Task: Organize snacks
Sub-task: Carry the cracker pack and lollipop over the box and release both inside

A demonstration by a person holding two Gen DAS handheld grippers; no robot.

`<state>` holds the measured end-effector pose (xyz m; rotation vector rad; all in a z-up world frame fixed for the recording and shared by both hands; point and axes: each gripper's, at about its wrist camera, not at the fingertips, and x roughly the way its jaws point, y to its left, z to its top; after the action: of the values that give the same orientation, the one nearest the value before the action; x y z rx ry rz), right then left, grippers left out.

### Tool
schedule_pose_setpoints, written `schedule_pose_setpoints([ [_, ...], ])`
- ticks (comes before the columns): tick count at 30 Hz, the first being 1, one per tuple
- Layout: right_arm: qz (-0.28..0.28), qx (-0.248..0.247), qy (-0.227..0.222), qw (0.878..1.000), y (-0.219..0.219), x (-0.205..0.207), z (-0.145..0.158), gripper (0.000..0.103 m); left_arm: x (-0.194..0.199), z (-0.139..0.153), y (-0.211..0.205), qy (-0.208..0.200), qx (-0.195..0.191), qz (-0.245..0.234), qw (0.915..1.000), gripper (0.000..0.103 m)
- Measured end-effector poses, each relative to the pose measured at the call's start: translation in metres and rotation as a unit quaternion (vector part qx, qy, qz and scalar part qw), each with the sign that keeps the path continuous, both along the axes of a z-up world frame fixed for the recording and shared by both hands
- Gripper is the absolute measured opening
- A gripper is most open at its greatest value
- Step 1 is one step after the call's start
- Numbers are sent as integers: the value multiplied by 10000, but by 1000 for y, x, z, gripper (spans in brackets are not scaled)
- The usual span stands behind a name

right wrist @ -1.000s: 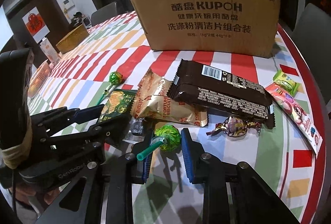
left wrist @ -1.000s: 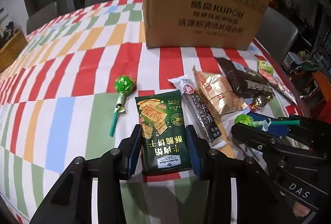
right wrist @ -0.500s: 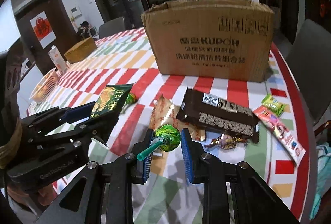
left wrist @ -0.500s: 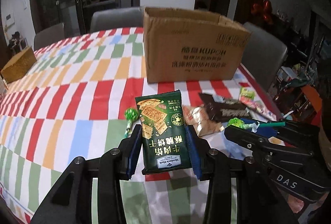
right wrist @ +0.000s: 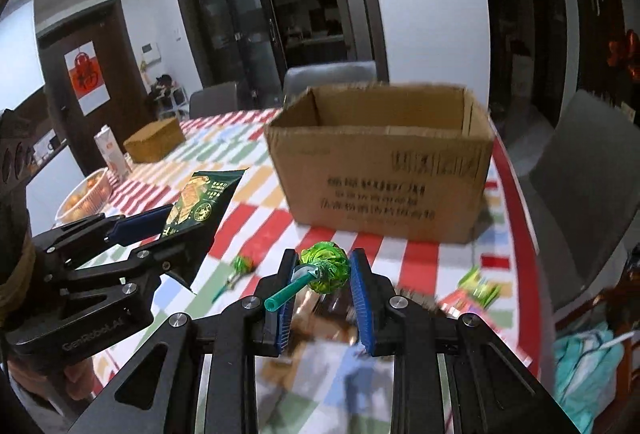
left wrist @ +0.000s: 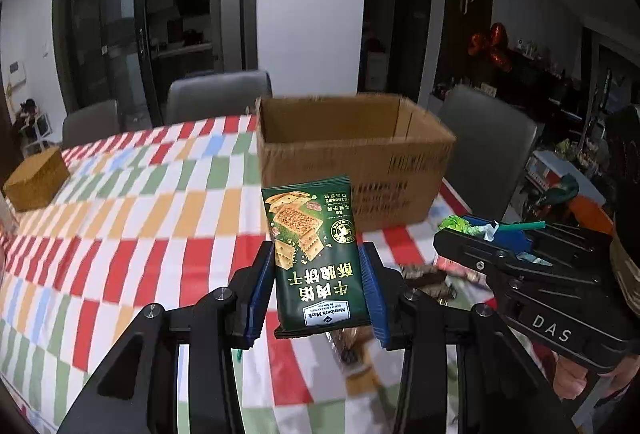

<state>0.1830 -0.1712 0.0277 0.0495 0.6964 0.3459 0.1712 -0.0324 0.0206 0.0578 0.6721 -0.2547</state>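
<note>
Both loads in the air, short of the cardboard box (left wrist: 352, 153).

My left gripper (left wrist: 318, 288) clamps the green cracker packet (left wrist: 316, 254); my right gripper (right wrist: 320, 282) pinches the green lollipop (right wrist: 325, 266) by its head. Next I judge: carry over the rim, release. Only the right view shows a second lollipop (right wrist: 240, 268) on the tablecloth (right wrist: 248, 218).

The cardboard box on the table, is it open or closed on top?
Open. The cardboard box shows no lid or folded flaps on top; both views look past its rim to the bare inner walls. Its floor is hidden, so contents cannot be told.
</note>
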Motion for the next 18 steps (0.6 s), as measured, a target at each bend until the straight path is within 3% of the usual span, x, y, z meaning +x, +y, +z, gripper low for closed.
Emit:
schedule_pose_setpoints([
  [10, 3, -276, -465, 9985, -9, 29, 48, 28, 31, 46, -15, -400, 147, -158, 9990, 42],
  [18, -82, -389, -586, 9975, -20, 63, 70, 28, 72, 65, -24, -496, 357, -344, 9975, 42],
])
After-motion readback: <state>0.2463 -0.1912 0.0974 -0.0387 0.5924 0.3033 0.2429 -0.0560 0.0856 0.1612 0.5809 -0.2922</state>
